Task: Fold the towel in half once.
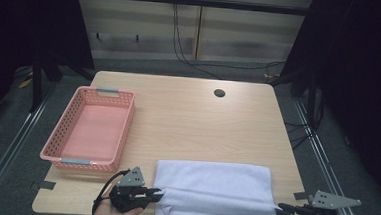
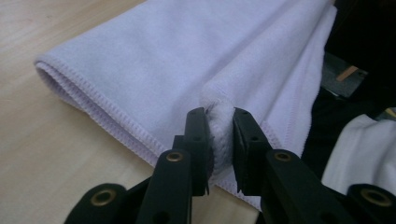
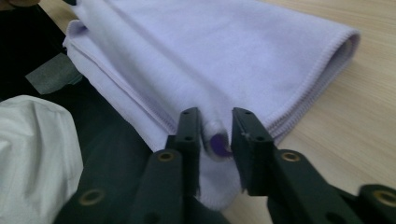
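A white towel, folded into a long rectangle, lies along the near edge of the wooden table. My left gripper is at the towel's left end. In the left gripper view a bunched fold of the towel fills the gap of the left gripper, and both pads press on it. My right gripper is at the towel's right end. In the right gripper view a corner of the towel sits loosely inside the right gripper, whose jaws stand apart.
An empty pink basket stands at the table's left side. A round cable hole is near the far edge. Tape patches mark the near corners. The towel's near edge hangs at the table's front rim.
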`<state>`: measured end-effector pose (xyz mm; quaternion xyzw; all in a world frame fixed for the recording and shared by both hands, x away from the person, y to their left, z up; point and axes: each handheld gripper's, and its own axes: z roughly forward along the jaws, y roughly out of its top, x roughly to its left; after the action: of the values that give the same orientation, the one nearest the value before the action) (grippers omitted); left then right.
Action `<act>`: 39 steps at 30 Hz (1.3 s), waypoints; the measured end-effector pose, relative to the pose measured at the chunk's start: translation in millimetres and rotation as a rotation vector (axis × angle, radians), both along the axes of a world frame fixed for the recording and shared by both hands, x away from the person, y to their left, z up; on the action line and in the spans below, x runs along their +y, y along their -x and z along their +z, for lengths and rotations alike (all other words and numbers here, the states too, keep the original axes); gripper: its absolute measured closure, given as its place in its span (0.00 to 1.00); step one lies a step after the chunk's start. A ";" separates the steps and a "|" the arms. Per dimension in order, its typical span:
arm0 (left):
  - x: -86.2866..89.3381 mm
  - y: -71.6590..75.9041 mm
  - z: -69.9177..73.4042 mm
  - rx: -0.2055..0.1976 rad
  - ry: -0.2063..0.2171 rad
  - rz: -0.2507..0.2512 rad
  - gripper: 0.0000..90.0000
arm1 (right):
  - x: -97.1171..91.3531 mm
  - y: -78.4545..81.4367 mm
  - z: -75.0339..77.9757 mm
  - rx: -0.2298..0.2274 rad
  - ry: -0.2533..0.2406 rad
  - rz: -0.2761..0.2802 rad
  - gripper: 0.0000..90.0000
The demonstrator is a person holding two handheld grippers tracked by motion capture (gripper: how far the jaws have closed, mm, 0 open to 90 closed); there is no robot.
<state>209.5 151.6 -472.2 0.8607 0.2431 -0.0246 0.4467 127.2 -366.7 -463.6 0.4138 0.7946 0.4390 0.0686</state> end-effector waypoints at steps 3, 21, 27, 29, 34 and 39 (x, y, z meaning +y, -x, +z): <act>4.8 4.5 6.7 0.014 0.056 -0.038 0.73 | -1.9 4.1 4.6 -0.021 -0.023 -0.013 0.69; -32.6 -67.8 -21.4 0.043 -0.096 0.038 0.67 | 76.6 -68.7 -22.7 0.111 0.147 -0.002 0.63; -45.9 -86.6 -23.7 0.023 -0.090 0.095 0.66 | 72.4 -92.0 -25.9 0.084 0.176 -0.060 0.68; -49.7 -93.8 -24.9 0.018 -0.085 0.114 0.66 | 69.7 -101.0 -26.5 0.080 0.180 -0.085 0.69; -56.9 -108.7 -26.8 0.013 -0.065 0.146 0.65 | 62.1 -119.9 -27.5 0.084 0.166 -0.105 0.64; -53.1 -112.9 -17.0 0.009 -0.066 0.151 0.59 | 72.3 -107.0 -18.3 0.063 0.119 -0.076 0.56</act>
<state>322.4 98.5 -489.2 0.8541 0.3101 0.0136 0.4175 234.1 -294.5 -481.9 0.4525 0.8046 0.3750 0.0847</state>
